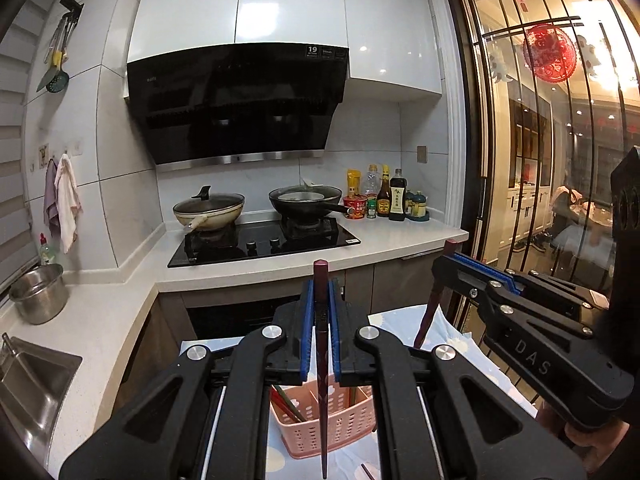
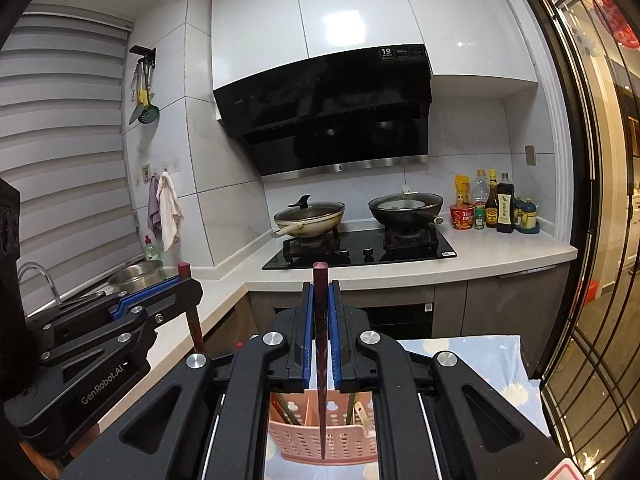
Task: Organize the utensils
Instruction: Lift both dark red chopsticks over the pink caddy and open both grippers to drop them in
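My left gripper point(image 1: 320, 298) is shut on a dark red chopstick point(image 1: 321, 400) held upright, its tip hanging in front of a pink perforated utensil basket point(image 1: 340, 424). My right gripper point(image 2: 320, 300) is shut on a second dark red chopstick point(image 2: 321, 392), upright over the same pink basket point(image 2: 340, 436). The basket holds several sticks and a pale-handled utensil. The right gripper shows in the left wrist view point(image 1: 444, 264) at the right with its chopstick. The left gripper shows in the right wrist view point(image 2: 188, 280) at the left.
The basket stands on a light blue patterned cloth point(image 2: 480, 360). Behind is a white L-shaped counter point(image 1: 384, 240) with a gas hob, two pans point(image 1: 208, 210), sauce bottles point(image 1: 384, 200), a steel pot point(image 1: 38, 294) and a sink point(image 1: 28, 384). A barred glass door point(image 1: 540, 140) is on the right.
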### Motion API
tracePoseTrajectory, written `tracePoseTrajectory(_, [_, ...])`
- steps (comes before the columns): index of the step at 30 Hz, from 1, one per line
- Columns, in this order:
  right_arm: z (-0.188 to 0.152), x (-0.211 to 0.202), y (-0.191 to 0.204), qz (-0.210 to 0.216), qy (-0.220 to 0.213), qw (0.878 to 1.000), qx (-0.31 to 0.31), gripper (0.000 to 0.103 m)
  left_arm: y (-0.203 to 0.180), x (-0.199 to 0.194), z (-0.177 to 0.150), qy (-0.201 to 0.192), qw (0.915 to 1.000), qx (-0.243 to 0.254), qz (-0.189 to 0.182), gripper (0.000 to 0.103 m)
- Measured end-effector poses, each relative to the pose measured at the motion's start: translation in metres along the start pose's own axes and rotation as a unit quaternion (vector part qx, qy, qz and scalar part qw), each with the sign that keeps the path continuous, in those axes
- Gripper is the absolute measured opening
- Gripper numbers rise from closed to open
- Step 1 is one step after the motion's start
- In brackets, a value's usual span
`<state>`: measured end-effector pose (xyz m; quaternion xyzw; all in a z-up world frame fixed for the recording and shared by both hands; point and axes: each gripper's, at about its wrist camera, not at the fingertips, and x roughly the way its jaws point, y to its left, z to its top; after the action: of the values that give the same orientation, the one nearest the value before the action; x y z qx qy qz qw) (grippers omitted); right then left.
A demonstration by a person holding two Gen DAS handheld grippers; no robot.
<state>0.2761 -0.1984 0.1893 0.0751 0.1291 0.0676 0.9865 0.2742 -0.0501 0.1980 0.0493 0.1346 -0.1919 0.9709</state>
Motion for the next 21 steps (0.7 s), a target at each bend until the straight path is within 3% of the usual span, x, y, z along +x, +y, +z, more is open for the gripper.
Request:
tracePoseTrajectory(10, [0.02,0.041,-0.002,-0.006,-0.003,1.0,0.005,0.007,0.008,0.034,0.023,-0.002,1.0,0.001,0.002,0.007])
tracePoseTrajectory(21, [-0.017,0.086,-0.018,-0.015,0.052,0.998,0.013,0.007,0.007,0.078,-0.015,0.046,0.9988,-0.011,-0.012,0.007])
